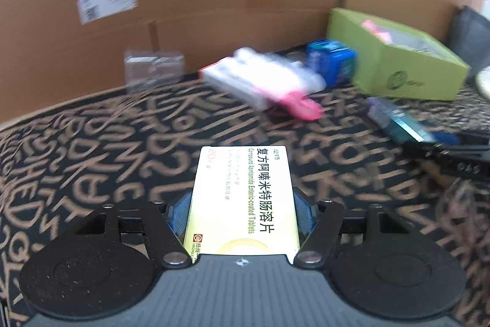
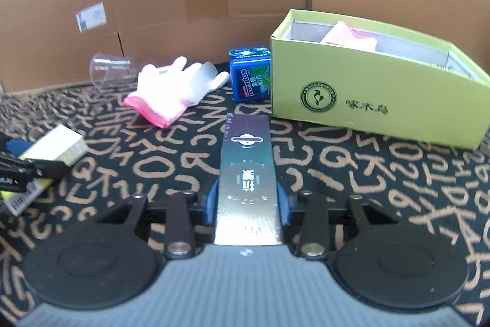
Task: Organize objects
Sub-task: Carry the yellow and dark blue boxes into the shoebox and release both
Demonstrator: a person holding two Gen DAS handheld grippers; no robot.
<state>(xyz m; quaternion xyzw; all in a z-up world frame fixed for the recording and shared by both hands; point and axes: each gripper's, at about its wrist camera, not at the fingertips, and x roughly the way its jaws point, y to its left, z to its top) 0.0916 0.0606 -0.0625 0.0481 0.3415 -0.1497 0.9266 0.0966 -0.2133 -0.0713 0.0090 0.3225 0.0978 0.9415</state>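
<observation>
Both claws are loaded, so this looks like the carry step of the tidy-up. The left claw [image 1: 242, 209] pinches a pill box [image 1: 242, 198] between its blue pads, held above the lettered table [image 1: 92, 143]. The right claw [image 2: 248, 204] pinches a long dark carton [image 2: 247, 173], its far end pointing toward the green box [image 2: 367, 100], which already holds something pink. A glove [image 2: 171, 88], a mints tin [image 2: 251, 75] and a tipped clear cup [image 2: 111, 71] lie loose near the box. Next, likely, each load must be lifted over the green box's rim and released inside, one claw at a time to avoid a clash.
</observation>
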